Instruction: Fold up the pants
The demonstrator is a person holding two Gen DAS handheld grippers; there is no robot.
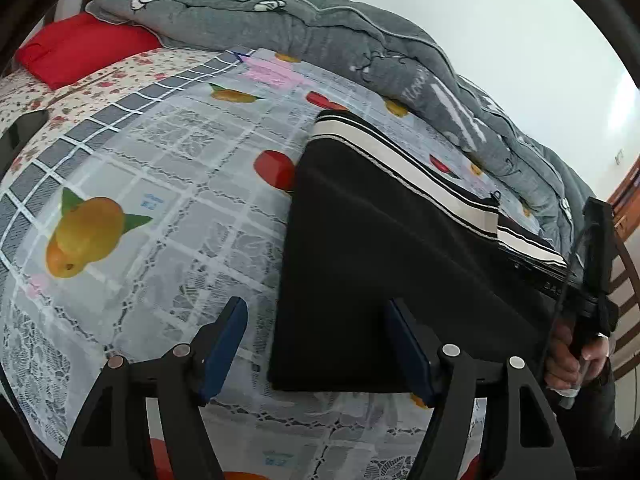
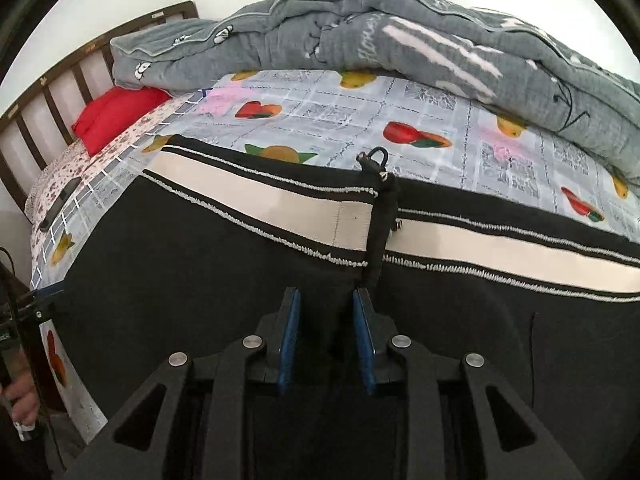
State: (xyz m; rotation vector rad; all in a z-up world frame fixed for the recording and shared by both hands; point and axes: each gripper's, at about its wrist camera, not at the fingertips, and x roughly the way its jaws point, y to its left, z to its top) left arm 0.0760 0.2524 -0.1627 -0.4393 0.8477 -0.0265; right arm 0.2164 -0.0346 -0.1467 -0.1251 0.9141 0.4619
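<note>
Black pants (image 1: 380, 248) with a cream side stripe (image 1: 404, 168) lie folded lengthwise on the fruit-print bed sheet (image 1: 160, 168). My left gripper (image 1: 316, 312) is open, its right finger over the pants' near left corner and its left finger over the sheet. In the right wrist view the pants (image 2: 200, 264) fill the foreground, with the stripe (image 2: 240, 196) and a black drawstring with a clip (image 2: 378, 160) across them. My right gripper (image 2: 326, 300) is open just above the black cloth, holding nothing.
A rolled grey quilt (image 1: 360, 40) lies along the far side of the bed. A red pillow (image 1: 80, 48) sits at the head by the wooden headboard (image 2: 60, 92). A dark phone (image 2: 60, 204) lies on the floral sheet.
</note>
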